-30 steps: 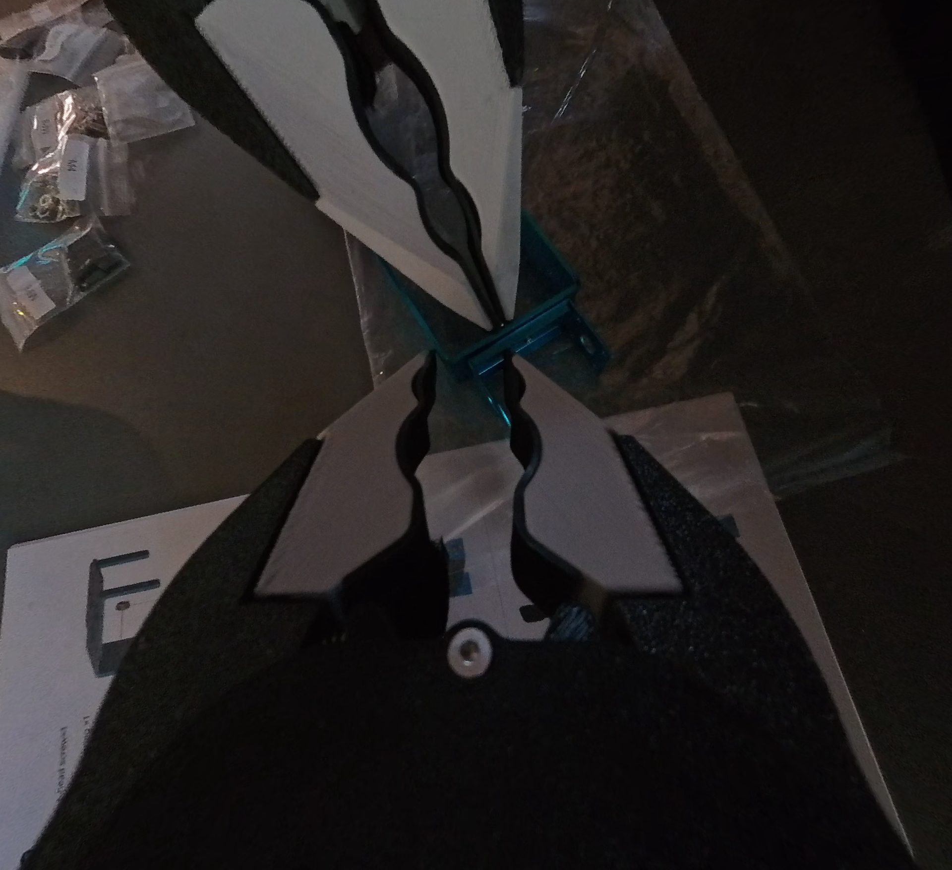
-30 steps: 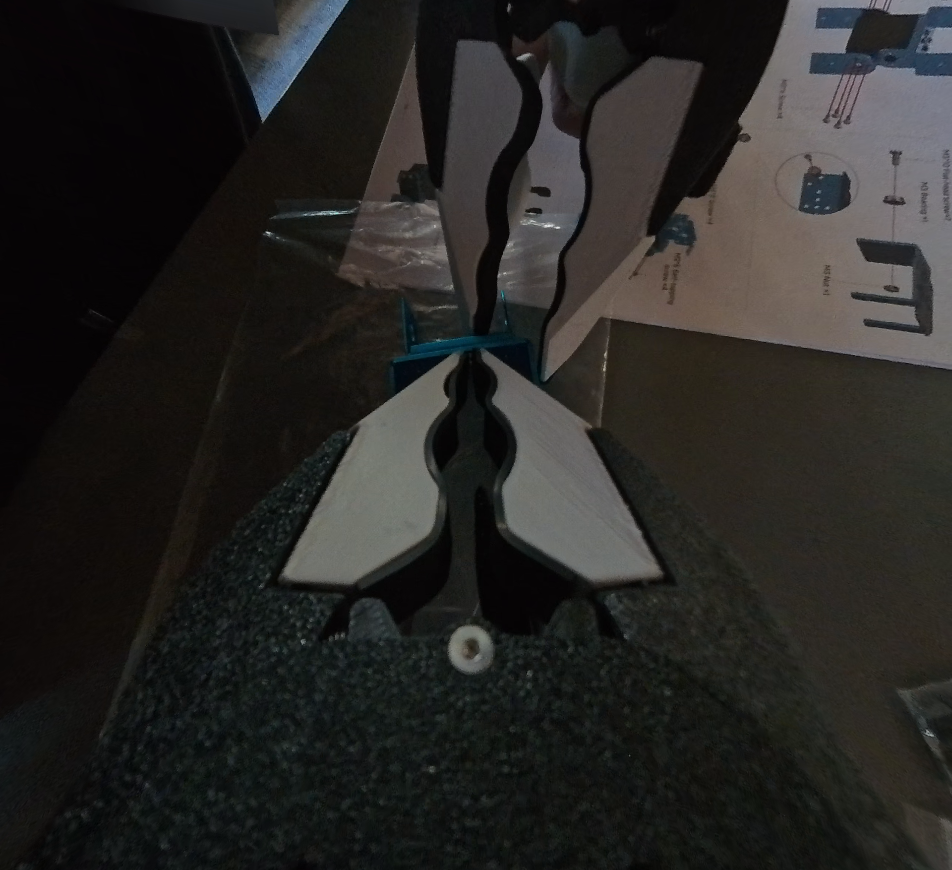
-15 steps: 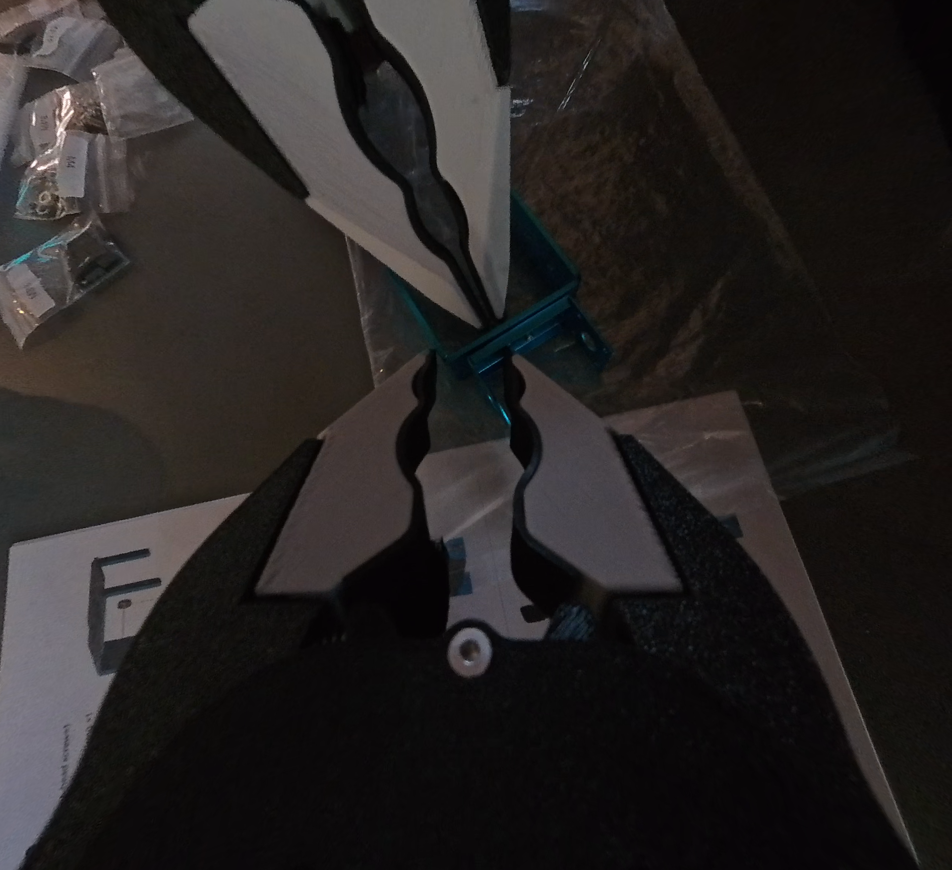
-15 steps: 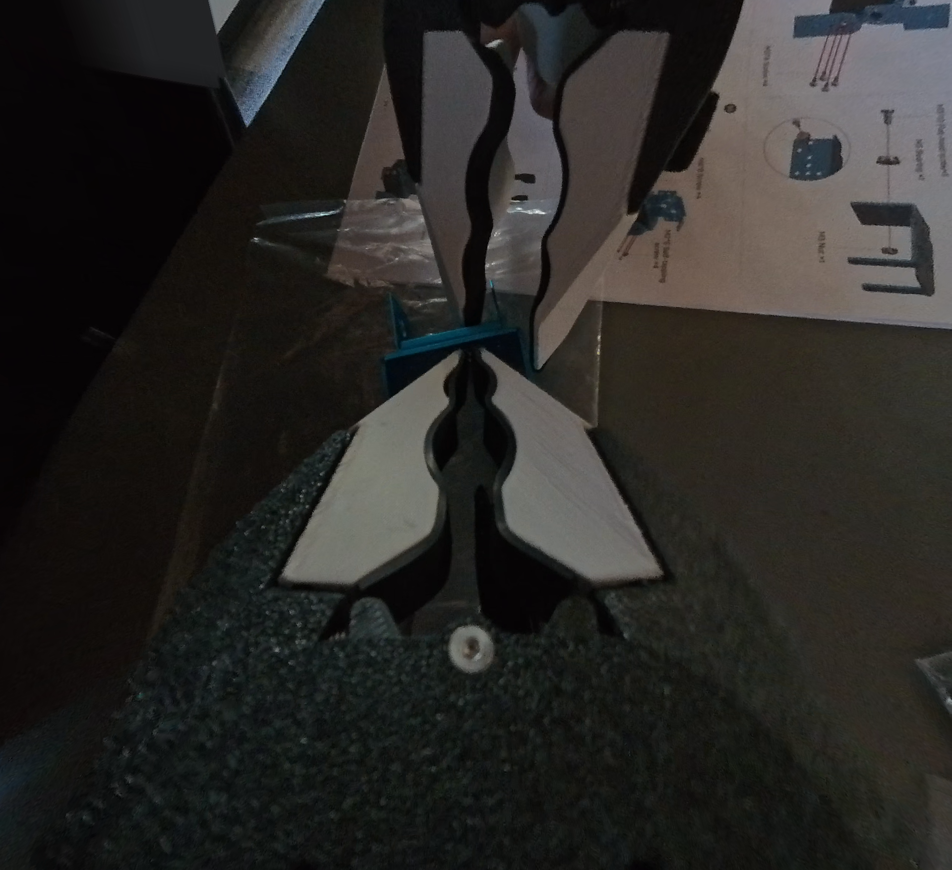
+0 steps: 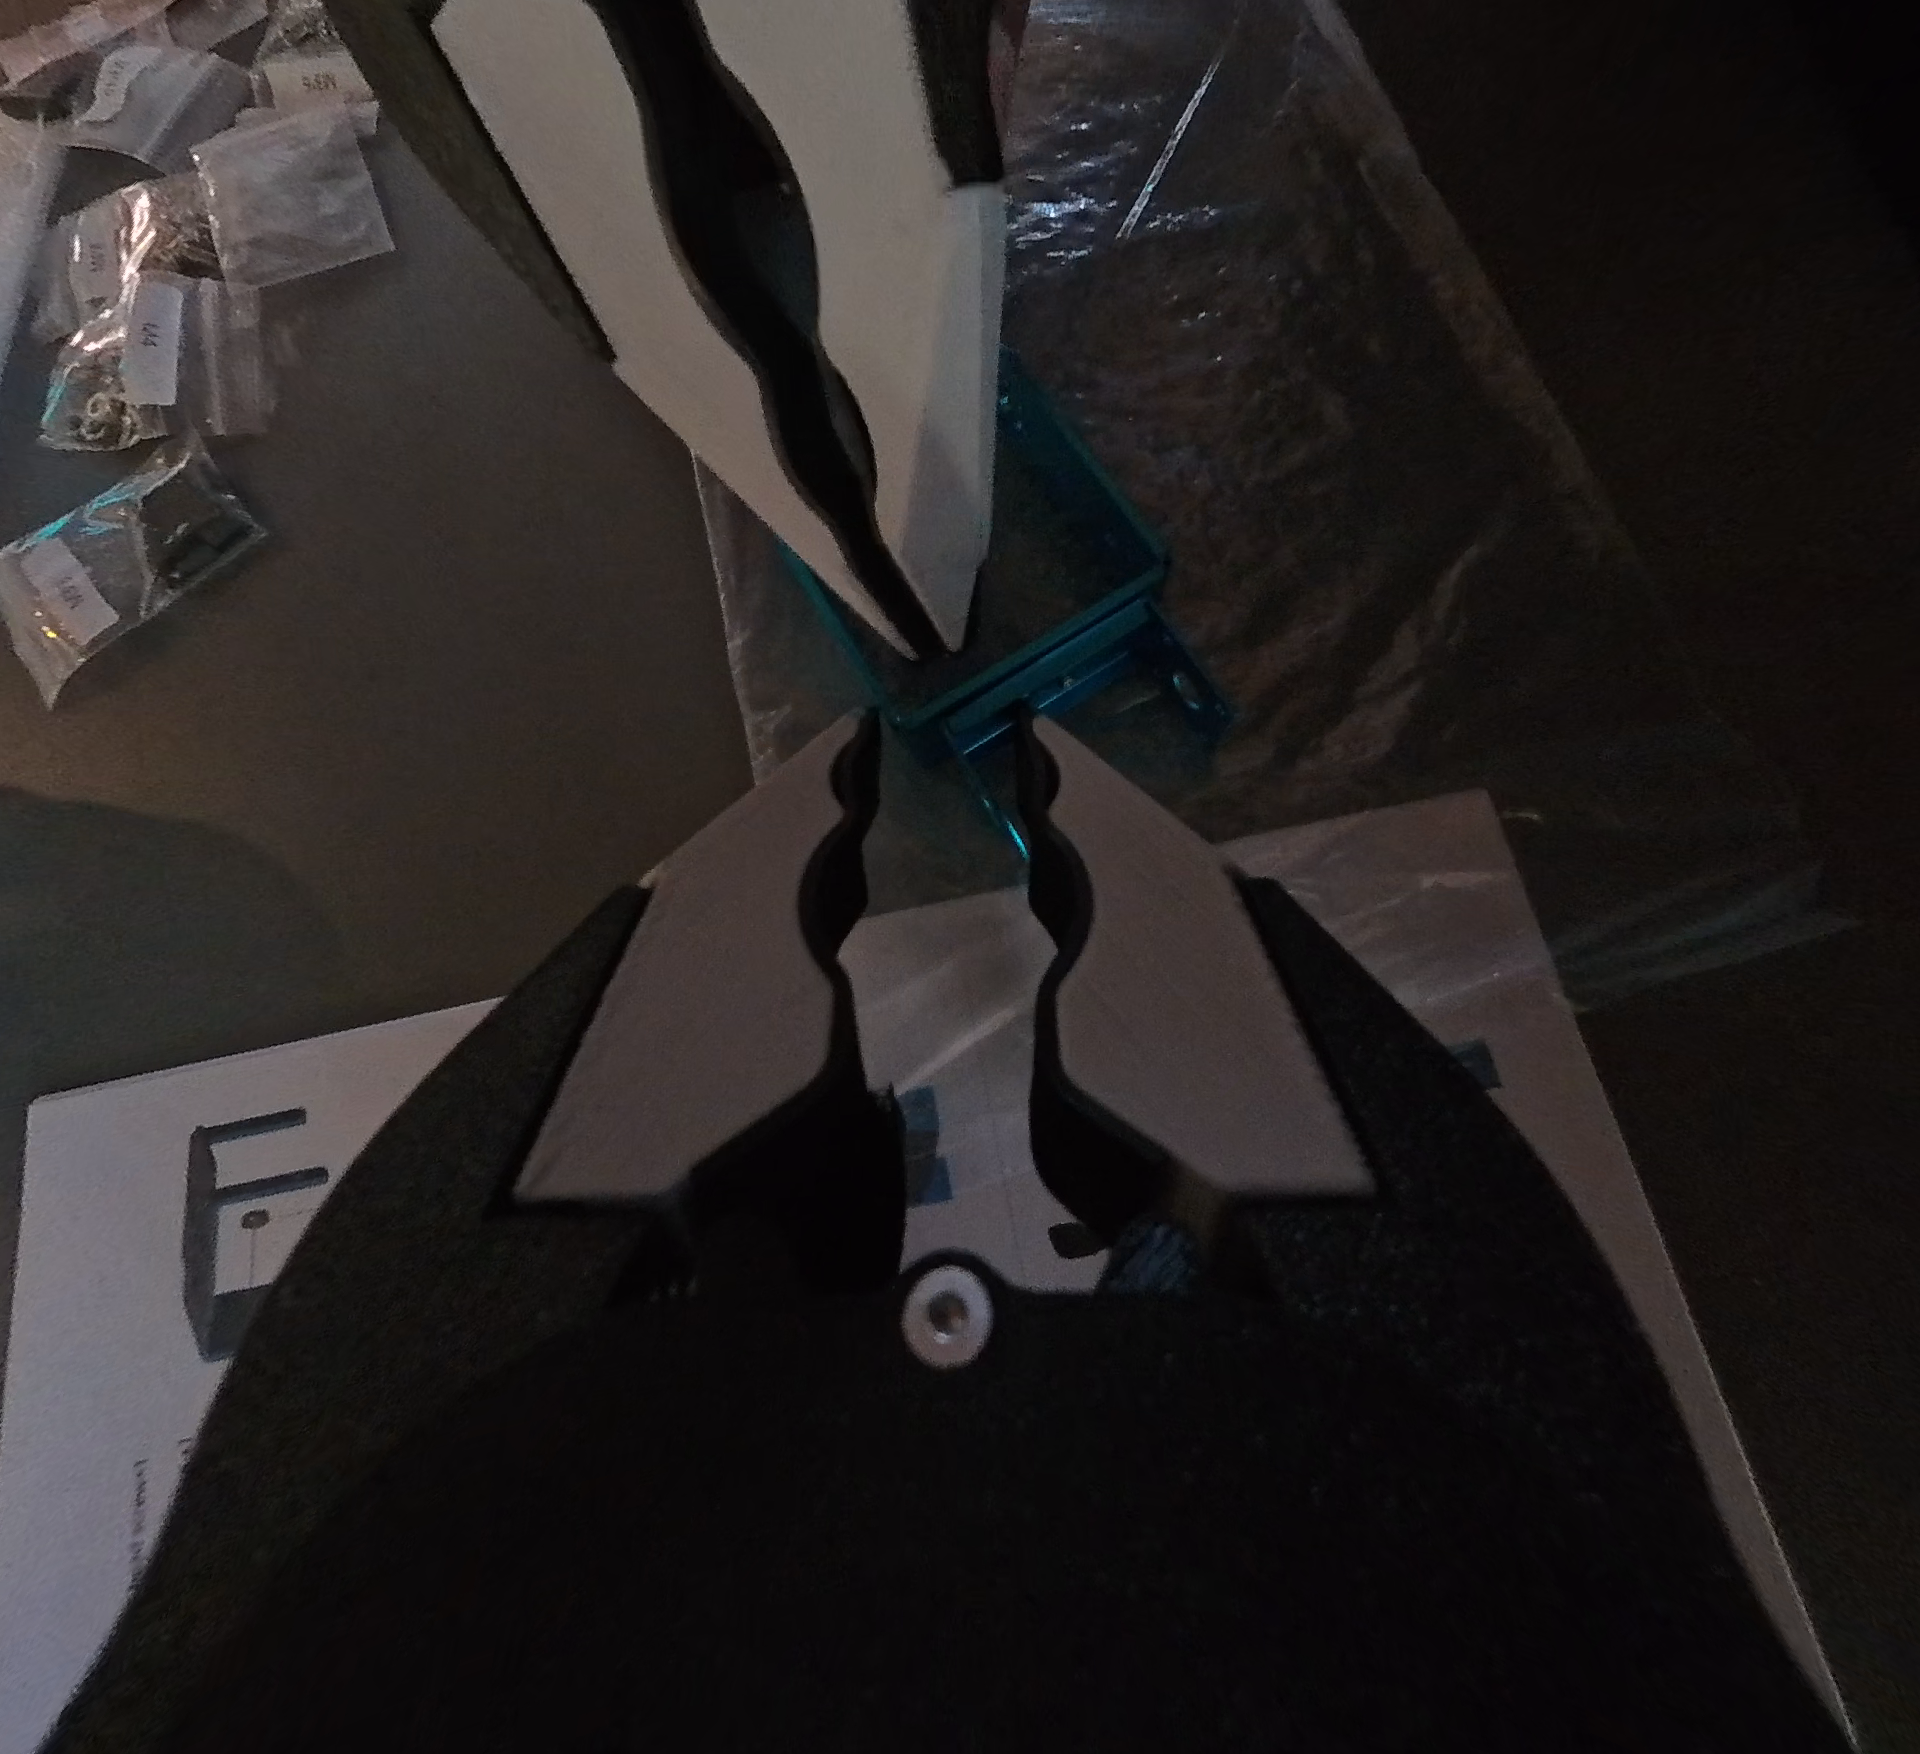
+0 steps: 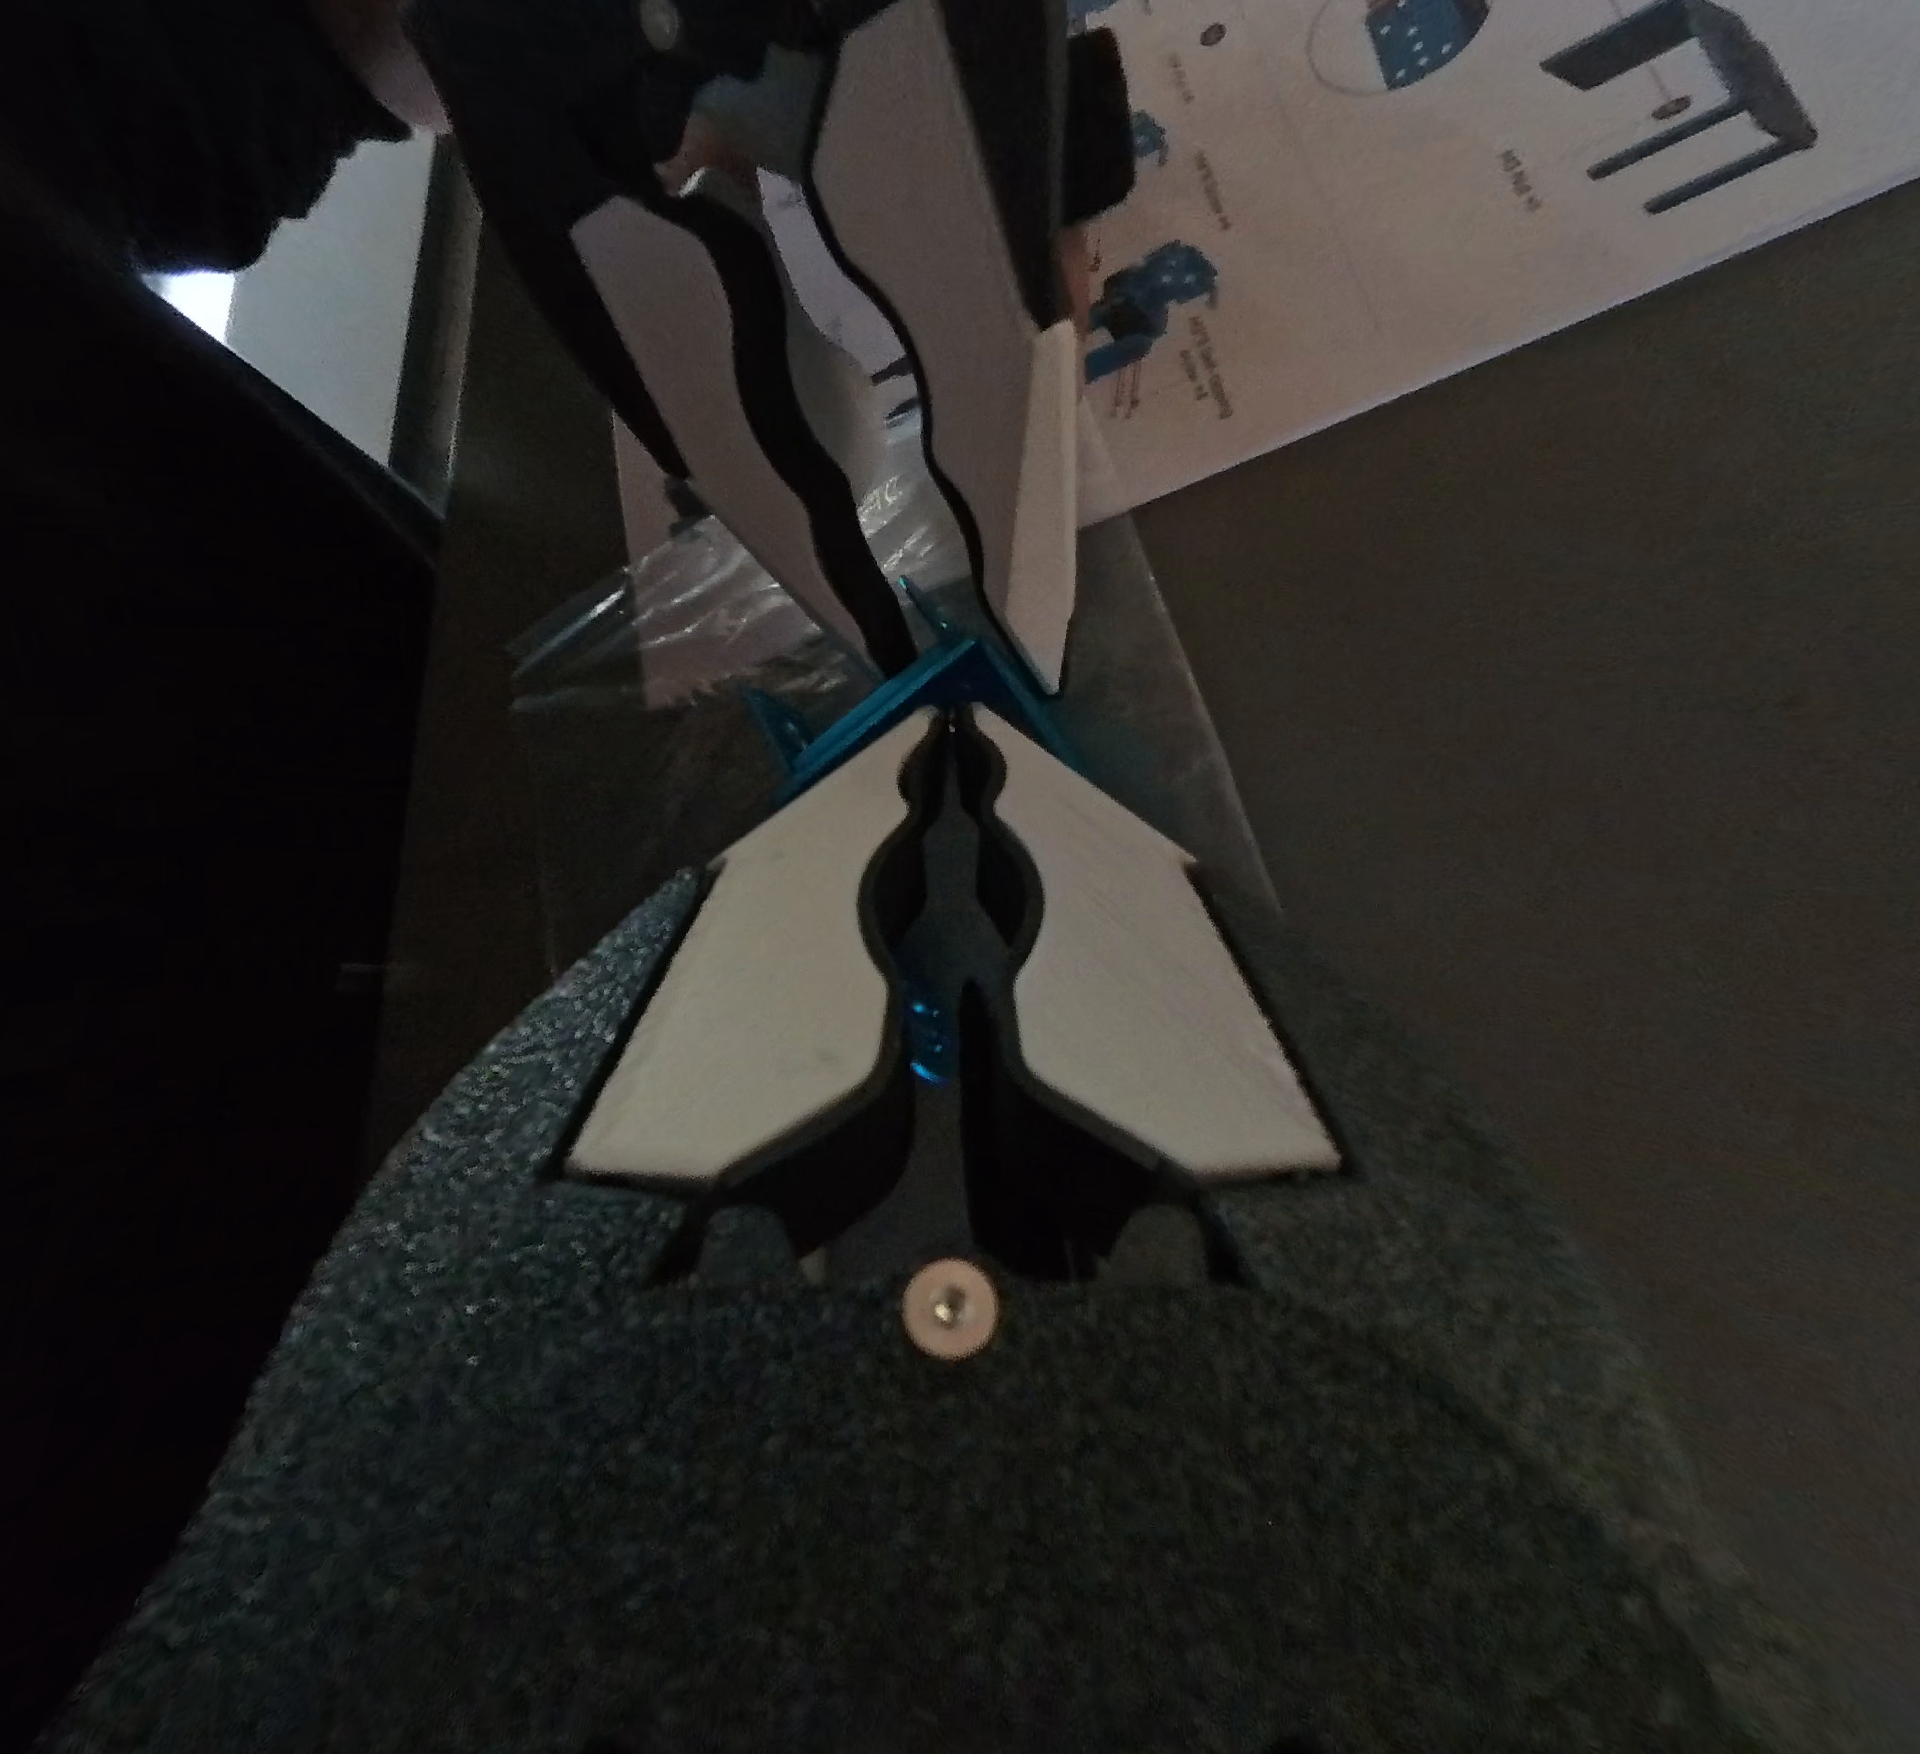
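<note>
A blue metal bracket (image 5: 1081,655) lies on a clear plastic bag (image 5: 1299,354) on the dark table. My right gripper (image 6: 954,717) is shut on the bracket's (image 6: 831,743) near edge; blue metal also shows between its fingers. In the left wrist view the right gripper (image 5: 930,650) comes down from the top, tips pinched on the bracket. My left gripper (image 5: 943,728) faces it with jaws apart, straddling a wall of the bracket. In the right wrist view the left gripper (image 6: 966,670) hangs from above, tips either side of the bracket's corner.
A white instruction sheet (image 5: 125,1237) lies under my left gripper and shows at the upper right of the right wrist view (image 6: 1455,146). Several small bags of hardware (image 5: 156,302) lie at the far left. The table edge (image 6: 447,354) runs along the left. My two grippers' fingertips are within a few centimetres of each other.
My right gripper has rolled, so its view now tilts, and it stays shut on the bracket. The bracket and my left gripper have hardly moved.
</note>
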Demonstrator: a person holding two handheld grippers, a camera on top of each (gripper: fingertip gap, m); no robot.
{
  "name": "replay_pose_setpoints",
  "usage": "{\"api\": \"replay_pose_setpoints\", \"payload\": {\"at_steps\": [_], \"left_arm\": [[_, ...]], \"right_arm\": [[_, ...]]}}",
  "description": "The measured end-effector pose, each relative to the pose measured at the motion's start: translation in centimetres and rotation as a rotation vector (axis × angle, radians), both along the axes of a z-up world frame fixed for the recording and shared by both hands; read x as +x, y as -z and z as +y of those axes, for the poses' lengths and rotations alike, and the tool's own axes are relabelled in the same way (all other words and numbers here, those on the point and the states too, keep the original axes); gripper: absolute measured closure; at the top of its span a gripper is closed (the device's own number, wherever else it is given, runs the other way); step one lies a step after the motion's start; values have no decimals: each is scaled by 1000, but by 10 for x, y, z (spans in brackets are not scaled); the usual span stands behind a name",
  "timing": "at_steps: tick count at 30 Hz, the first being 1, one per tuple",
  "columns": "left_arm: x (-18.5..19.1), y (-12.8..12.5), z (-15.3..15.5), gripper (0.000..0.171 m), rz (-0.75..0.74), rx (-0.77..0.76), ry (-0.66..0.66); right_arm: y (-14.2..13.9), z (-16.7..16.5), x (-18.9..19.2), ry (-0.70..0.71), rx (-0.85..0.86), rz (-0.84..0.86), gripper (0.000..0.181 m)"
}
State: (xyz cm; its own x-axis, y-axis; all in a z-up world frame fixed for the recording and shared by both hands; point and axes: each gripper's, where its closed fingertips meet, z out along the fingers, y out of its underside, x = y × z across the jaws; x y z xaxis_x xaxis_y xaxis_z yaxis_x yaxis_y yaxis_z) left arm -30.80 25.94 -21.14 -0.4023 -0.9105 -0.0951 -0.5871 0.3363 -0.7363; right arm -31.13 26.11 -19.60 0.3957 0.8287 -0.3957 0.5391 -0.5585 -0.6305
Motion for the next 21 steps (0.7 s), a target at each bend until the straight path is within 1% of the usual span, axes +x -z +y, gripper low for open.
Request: {"api": "replay_pose_setpoints", "payload": {"at_steps": [4,9,17,21], "left_arm": [[0,0,0,147,1,-1,0],[0,0,0,147,1,-7,-3],[0,0,0,147,2,-7,-2],[0,0,0,147,3,-5,-2]], "right_arm": [[-1,2,1,2,-16,3,180],[4,-5,-1,-12,-47,2,180],[5,-8,-3,0,-100,38,180],[4,-9,-4,9,-152,79,180]]}}
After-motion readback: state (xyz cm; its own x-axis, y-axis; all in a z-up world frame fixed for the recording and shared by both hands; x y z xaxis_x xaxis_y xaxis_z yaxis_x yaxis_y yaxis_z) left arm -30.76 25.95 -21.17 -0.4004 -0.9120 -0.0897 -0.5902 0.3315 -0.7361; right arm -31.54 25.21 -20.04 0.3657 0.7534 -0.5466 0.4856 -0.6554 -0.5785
